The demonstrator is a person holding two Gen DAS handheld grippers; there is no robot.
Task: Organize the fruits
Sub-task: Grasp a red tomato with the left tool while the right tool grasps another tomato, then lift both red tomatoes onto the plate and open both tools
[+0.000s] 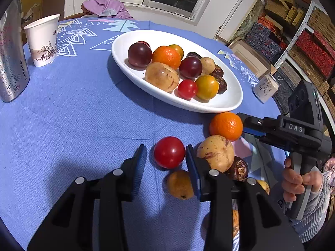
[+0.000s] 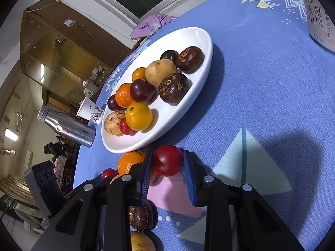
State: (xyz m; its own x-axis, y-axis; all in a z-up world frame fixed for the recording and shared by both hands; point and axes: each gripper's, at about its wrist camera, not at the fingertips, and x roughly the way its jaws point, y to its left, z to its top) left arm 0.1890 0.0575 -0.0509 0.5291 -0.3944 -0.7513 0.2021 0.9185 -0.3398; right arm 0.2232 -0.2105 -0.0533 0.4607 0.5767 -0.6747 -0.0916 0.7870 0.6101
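A white oval plate (image 1: 228,101) (image 2: 117,144) holds several fruits: plums, oranges, tomatoes, dark brown fruits. On the blue cloth in front of it lie an orange (image 1: 226,126) (image 2: 130,161), a speckled tan fruit (image 1: 215,152), a dark brown fruit (image 1: 238,169) (image 2: 139,218) and a small yellow-orange fruit (image 1: 180,185). My left gripper (image 1: 165,156) is open with a red tomato (image 1: 169,152) (image 2: 108,173) between its fingers. My right gripper (image 2: 167,165) (image 1: 249,125) is open around a second red tomato (image 2: 168,160), its fingers beside the orange.
A paper cup (image 1: 43,40) (image 2: 89,109) and a steel bottle (image 1: 11,62) (image 2: 67,128) stand at the table's left. A drink can (image 1: 265,87) (image 2: 320,14) stands right of the plate. A purple cloth (image 1: 106,7) lies at the far edge.
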